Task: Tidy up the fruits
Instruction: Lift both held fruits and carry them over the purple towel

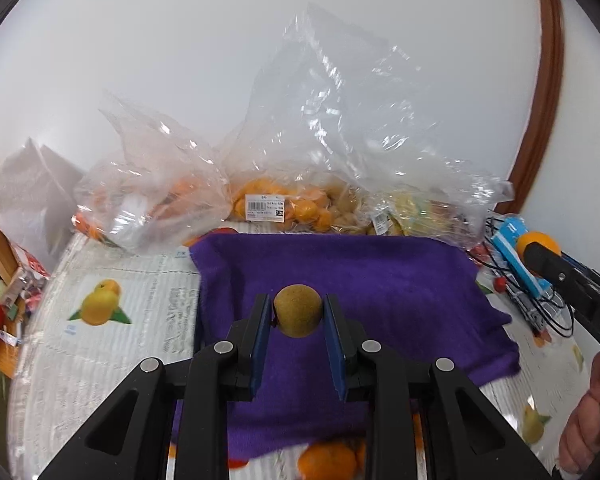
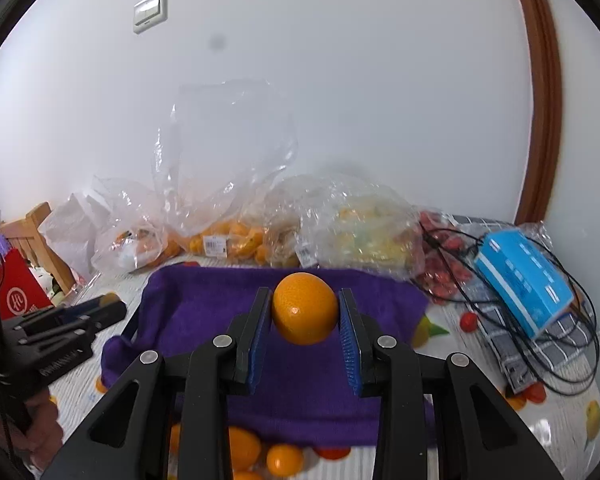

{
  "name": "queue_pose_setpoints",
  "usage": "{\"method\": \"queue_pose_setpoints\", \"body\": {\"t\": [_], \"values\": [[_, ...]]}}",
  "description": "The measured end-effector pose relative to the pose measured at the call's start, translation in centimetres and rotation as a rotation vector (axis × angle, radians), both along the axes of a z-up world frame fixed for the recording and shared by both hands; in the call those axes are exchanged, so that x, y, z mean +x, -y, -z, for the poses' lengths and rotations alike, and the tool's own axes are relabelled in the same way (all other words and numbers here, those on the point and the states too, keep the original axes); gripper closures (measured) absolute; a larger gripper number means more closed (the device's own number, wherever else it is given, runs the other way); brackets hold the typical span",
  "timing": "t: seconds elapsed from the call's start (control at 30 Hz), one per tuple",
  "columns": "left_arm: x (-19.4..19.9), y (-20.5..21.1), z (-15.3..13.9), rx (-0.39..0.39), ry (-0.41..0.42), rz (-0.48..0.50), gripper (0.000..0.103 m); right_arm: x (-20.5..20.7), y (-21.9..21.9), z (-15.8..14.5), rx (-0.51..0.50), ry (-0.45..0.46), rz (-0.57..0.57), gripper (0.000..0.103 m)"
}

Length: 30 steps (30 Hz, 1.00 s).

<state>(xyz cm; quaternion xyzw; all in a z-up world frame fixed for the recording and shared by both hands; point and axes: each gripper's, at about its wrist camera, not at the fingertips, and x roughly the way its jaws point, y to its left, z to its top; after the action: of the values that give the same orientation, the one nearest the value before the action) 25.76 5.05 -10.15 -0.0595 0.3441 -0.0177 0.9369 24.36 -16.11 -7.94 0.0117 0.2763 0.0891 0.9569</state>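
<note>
A purple towel (image 1: 380, 280) lies flat under both claws. Above it, the right gripper (image 2: 305, 318) clamps an orange (image 2: 305, 308); the left gripper (image 1: 298, 314) clamps a brown kiwi (image 1: 298, 310). Both fruits look round, their long axes unclear.

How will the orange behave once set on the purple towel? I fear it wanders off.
The orange is round, so it probably rolls easily. The purple towel looks soft and may slow it. Its glossy skin could slip between the pads.
</note>
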Motion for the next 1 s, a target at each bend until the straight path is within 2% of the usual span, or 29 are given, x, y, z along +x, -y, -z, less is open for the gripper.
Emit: {"method": "queue_pose_setpoints", "body": {"t": [0.13, 0.23, 0.37, 0.6, 1.0], "values": [[1.6, -0.2, 2.1, -0.020, -0.020, -0.016, 0.078, 1.6, 0.0, 1.4, 0.000, -0.010, -0.002, 0.070], [1.8, -0.1, 3.7, 0.022, -0.043, -0.037, 0.078, 2.7, 0.6, 3.6, 0.007, -0.062, 0.000, 0.070], [1.9, -0.6, 5.2, -0.003, -0.057, -0.051, 0.078, 3.6, 1.6, 5.8, 0.015, -0.118, 0.016, 0.070], [2.1, -0.9, 5.7, -0.006, -0.049, -0.067, 0.078, 4.6, 2.5, 7.6, 0.076, -0.178, 0.026, 0.070], [2.6, -0.8, 7.2, -0.010, -0.101, -0.058, 0.078, 4.9, 1.2, 9.2, 0.007, -0.205, 0.014, 0.070]]}}
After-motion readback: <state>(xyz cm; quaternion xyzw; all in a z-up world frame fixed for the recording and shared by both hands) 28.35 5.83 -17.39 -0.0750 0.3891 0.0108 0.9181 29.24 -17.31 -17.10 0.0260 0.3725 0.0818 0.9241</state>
